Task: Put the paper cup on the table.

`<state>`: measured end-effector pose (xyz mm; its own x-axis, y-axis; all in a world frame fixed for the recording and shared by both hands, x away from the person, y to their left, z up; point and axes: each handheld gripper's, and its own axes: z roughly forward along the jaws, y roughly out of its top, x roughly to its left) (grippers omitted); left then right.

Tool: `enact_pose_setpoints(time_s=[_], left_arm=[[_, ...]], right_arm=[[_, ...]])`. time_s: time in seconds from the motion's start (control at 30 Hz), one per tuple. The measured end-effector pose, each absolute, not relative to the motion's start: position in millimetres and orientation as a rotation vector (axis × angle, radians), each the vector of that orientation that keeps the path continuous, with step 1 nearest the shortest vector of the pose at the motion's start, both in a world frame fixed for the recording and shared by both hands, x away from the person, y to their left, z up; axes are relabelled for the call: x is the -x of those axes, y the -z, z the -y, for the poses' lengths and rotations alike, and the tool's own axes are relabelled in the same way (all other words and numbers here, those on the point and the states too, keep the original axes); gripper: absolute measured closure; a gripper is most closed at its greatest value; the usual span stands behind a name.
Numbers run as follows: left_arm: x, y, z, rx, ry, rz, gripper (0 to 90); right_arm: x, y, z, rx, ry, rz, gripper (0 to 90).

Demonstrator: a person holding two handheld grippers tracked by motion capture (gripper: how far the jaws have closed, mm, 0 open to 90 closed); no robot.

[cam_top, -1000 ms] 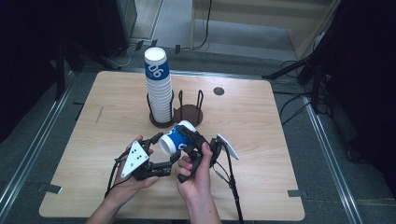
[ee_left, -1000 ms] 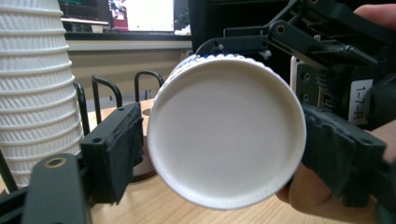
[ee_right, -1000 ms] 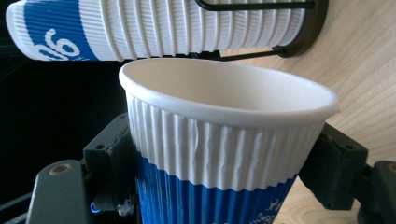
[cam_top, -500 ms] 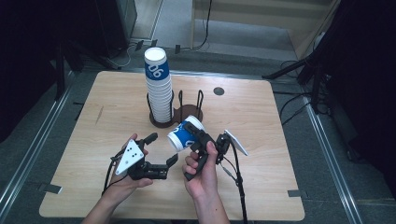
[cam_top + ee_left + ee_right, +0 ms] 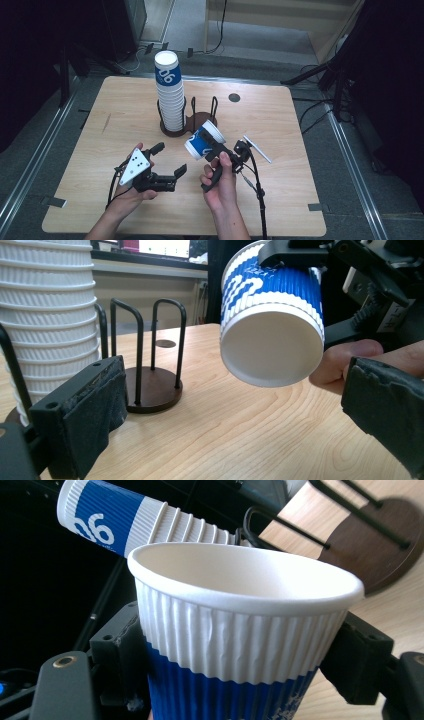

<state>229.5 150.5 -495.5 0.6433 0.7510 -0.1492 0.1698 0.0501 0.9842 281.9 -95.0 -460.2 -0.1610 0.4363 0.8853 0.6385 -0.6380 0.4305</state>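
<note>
Since the earlier frame, left gripper (image 5: pixel 170 161) had drawn away, jaws apart and empty. Right gripper (image 5: pixel 214 145), jaws clamped on tilted paper cup (image 5: pixel 202 140), stood nearer the empty holder (image 5: pixel 201 120) on the worktop (image 5: pixel 300 125).

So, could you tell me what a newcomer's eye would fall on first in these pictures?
Probably the blue-and-white cup, held tilted above the table's middle by the right gripper, whose jaws clamp its ribbed sides. Next comes the tall cup stack in the left ring of the black wire holder behind it. The left gripper, jaws open, sits low at front left, pointing toward the cup.
</note>
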Motion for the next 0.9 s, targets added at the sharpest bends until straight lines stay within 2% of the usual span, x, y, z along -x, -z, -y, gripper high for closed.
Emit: enact_pose_setpoints(time_s=[0.9], left_arm=[[-237, 504, -178, -1.513, -0.541, -0.896, 0.0]], right_arm=[[-280, 446, 102, 2.066, 2.040, 1.558, 21.6]])
